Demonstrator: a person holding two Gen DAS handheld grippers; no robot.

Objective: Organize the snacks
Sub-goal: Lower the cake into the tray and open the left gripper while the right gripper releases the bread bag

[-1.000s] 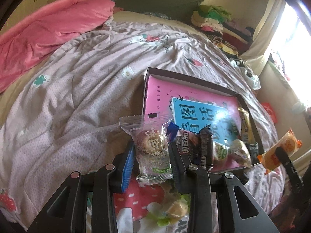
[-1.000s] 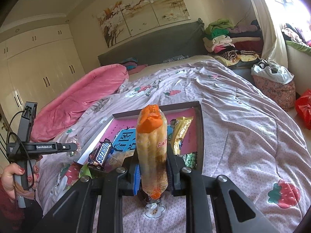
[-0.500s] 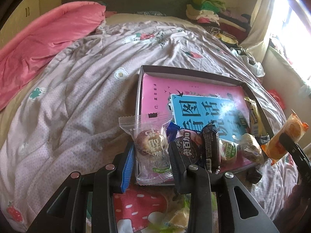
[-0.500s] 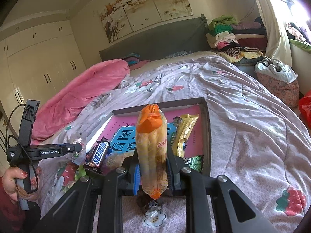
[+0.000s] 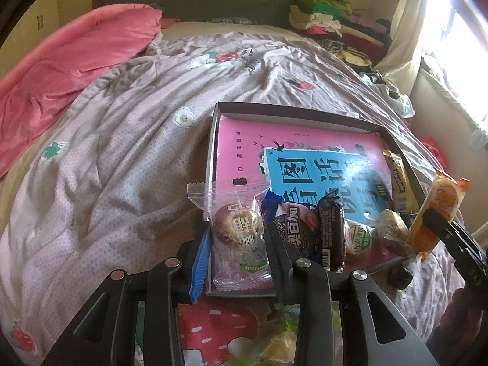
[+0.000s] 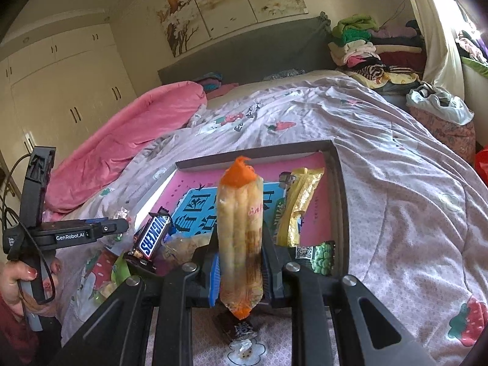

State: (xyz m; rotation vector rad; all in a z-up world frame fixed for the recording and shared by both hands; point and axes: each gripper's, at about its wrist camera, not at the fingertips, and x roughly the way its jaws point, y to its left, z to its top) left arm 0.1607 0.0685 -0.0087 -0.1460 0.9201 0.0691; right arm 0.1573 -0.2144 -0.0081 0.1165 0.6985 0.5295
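Observation:
A shallow dark tray (image 5: 302,112) (image 6: 341,189) with a pink and blue lining lies on the quilted bed. My left gripper (image 5: 238,238) is shut on a clear packet with a round brown pastry (image 5: 236,228), held over the tray's near left corner. My right gripper (image 6: 241,259) is shut on a long clear pack with orange ends (image 6: 241,228), upright above the tray's near edge; the left wrist view shows it at the right (image 5: 436,213). In the tray lie a Snickers bar (image 6: 154,236), dark chocolate packs (image 5: 331,231), a gold wrapper (image 6: 300,204) and a green pea packet (image 6: 320,257).
Loose snacks (image 5: 274,344) lie on the quilt below the tray, and a small dark sweet (image 6: 239,329) sits under my right gripper. A pink duvet (image 5: 67,70) lies at the left, piled clothes (image 6: 366,48) at the back right. A hand (image 6: 18,277) holds the left gripper's handle.
Both grippers came nearer the tray with their packs still held. The pastry packet now hangs over the tray's near left corner, and the orange-ended pack sits lower over the near edge.

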